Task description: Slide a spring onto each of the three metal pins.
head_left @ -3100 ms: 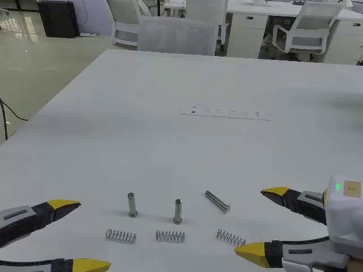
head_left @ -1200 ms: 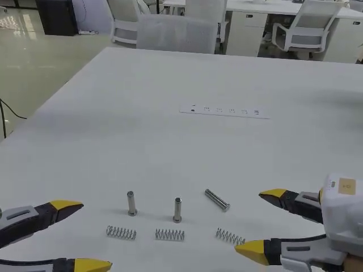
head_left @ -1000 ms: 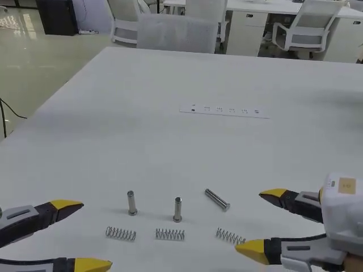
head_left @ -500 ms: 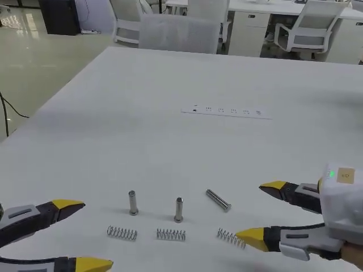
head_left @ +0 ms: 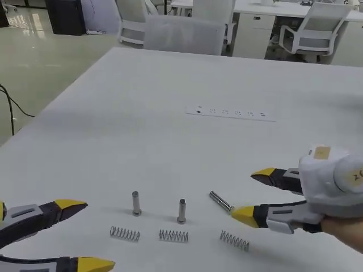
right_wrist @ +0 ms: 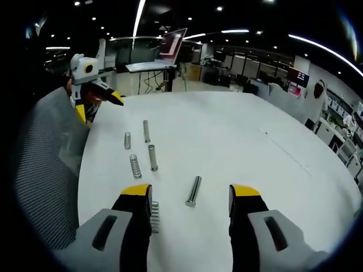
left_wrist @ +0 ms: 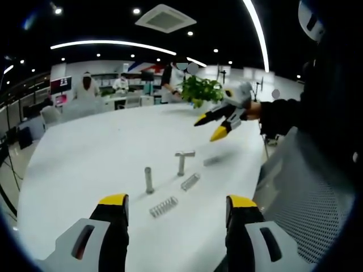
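Both grippers are held wide open and empty. The right gripper (head_left: 252, 194) is poised just right of the lying pin (head_left: 220, 201), whose shaft is framed between the jaws in the right gripper view; whether it is touched cannot be told. The left gripper (head_left: 93, 234) is kept low at the near left, well apart from the parts.

On the white table (head_left: 170, 113) the left pin (head_left: 136, 203) and the middle pin (head_left: 181, 210) are stood upright on their flanged heads, while the third is laid on its side at a slant. Nearer the person a row is formed by the left spring (head_left: 125, 233), the middle spring (head_left: 173, 236) and the right spring (head_left: 234, 240), each set just in front of a pin.

The springs are judged light and soft – thin open coils, easily squashed or flicked away – so they are best pinched gently across the coils, one end left free. The pins are short, bright and smooth; they are likely stiff, slippery and prone to roll or topple, and the fallen one is best taken on the shaft near its head.
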Available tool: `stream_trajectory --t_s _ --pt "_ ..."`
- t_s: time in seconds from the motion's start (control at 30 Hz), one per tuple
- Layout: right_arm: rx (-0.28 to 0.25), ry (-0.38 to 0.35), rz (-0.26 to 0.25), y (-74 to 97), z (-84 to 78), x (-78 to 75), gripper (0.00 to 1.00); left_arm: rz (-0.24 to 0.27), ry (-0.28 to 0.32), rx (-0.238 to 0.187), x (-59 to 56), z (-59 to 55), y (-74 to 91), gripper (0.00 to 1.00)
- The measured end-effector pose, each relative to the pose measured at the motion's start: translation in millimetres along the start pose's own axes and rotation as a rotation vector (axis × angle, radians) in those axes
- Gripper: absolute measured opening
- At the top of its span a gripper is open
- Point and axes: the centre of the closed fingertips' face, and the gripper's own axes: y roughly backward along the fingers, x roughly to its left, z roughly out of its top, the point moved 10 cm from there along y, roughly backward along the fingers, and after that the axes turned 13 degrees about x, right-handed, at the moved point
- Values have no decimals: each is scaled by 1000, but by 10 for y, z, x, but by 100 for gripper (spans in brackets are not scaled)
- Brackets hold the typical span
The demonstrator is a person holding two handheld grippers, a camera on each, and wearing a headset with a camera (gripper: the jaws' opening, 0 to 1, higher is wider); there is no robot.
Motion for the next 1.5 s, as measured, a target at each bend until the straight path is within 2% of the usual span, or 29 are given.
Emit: stream_trajectory --t_s 0.37,0.83,1.23,1.5 --pt "64 -2 -2 -241 157 -113 48 -2 0 0 3 1 -4 65" --pt "148 -36 11 -545 184 -188 41 -3 3 0 6 11 -19 64" --pt "221 -85 24 -724 215 -173 25 -3 6 3 4 10 -25 64" --pt "273 -118 25 -817 216 -154 17 -5 5 3 4 2 -25 63"
